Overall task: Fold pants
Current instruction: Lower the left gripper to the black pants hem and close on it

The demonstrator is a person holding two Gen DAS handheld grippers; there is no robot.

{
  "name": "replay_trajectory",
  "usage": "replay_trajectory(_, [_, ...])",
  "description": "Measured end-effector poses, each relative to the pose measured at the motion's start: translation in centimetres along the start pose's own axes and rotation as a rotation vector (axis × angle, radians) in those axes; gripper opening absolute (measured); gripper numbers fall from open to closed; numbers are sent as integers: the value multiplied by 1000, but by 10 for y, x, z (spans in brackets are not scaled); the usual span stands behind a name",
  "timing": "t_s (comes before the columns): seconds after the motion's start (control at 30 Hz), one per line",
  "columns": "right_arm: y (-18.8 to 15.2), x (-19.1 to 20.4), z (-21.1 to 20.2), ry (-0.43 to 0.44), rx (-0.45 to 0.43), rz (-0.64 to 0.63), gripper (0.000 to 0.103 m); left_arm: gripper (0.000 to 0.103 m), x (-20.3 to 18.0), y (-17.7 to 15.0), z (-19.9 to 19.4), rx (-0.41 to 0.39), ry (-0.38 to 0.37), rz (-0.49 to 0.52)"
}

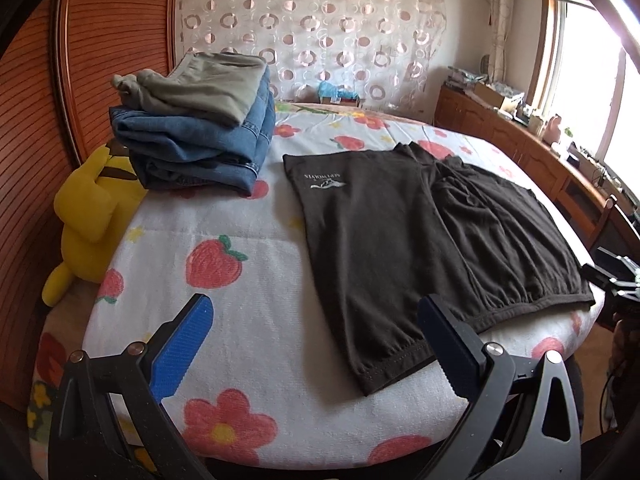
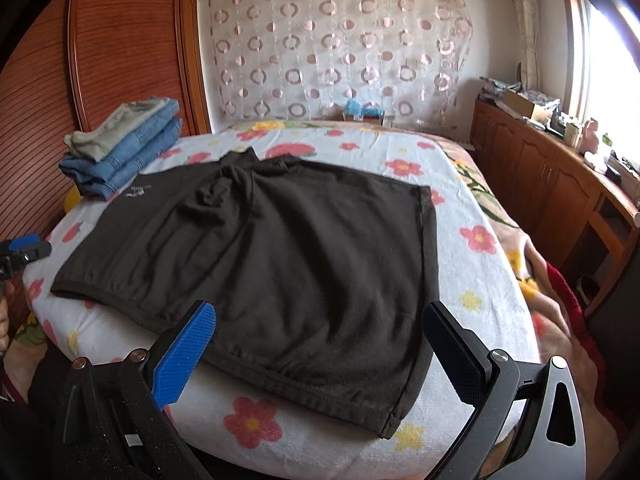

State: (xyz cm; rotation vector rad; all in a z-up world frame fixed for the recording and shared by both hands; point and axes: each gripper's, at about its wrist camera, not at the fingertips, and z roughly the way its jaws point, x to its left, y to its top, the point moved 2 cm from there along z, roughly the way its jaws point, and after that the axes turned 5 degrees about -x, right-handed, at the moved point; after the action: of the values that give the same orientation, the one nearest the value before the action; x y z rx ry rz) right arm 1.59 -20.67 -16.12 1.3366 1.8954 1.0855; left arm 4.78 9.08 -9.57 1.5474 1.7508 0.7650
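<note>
Through the left wrist view I am holding the left gripper (image 1: 316, 354) spread wide and empty, hovering over the bed (image 1: 240, 224) beside the dark pants (image 1: 400, 232). Through the right wrist view the right gripper (image 2: 320, 354) is gaping wide above the pants' hem.

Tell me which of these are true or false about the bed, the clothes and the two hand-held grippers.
1. The dark brown fabric pants lie spread flat on the flower-print bed cover. True.
2. The left hand-held gripper is clamped on the pants. False: its jaws are open, holding nothing.
3. A grey-green folded garment tops the stack of folded blue denim jeans. True.
4. The right hand-held gripper is shut. False: it is open.
5. The yellow plush toy sits on the pants. False: it sits at the bed's edge beside the jeans.
</note>
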Motion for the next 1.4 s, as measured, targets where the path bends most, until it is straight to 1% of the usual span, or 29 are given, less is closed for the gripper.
replay_trajectory(0.07, [3,1,-1,-9,12,-7,103,100,0,0,-1,0,-15,3])
replay_trajectory(0.17, [5,-2,-5,-13,22,-5,103,92,0,-3,-2,9,-37,9])
replay_trajectory(0.2, [5,-3,-5,-15,21,-5,103,86,0,-4,-1,17,-44,8])
replay_trajectory(0.23, [5,-3,-6,-16,21,-4,103,83,0,-7,0,26,-50,5])
replay_trajectory(0.3, [4,-3,-8,-13,23,2,103,70,1,-13,5,55,-65,-7])
replay_trajectory(0.33, [4,-2,-11,-11,25,3,103,66,0,-16,8,69,-78,-12])
replay_trajectory(0.37, [4,-2,-13,-10,26,4,103,56,0,-20,10,86,-90,-16])
replay_trajectory(0.4, [3,-4,-10,-8,24,6,103,49,-1,-23,12,98,-95,-16])
replay_trajectory(0.57, [6,-5,-4,-2,26,18,103,33,-10,-31,11,109,-124,8])
replay_trajectory(0.63, [5,-7,-4,-1,24,21,103,30,-12,-32,10,113,-132,16])
replay_trajectory(0.83, [7,-15,3,4,23,29,103,30,-23,-33,11,107,-117,69])
replay_trajectory(0.9, [7,-16,5,5,25,32,103,13,-25,-32,13,103,-142,90])
replay_trajectory(0.93, [6,-17,6,3,26,34,103,8,-24,-31,14,104,-138,87])
replay_trajectory(0.97, [7,-17,7,3,27,37,103,6,-25,-29,15,109,-138,91])
replay_trajectory(1.07, [6,-20,6,3,25,46,103,4,-26,-20,13,98,-156,92])
replay_trajectory(1.2, [8,-22,3,0,21,58,103,4,-35,1,7,55,-201,105])
replay_trajectory(1.4, [10,-20,-1,-14,7,51,103,3,-62,34,10,10,-272,152])
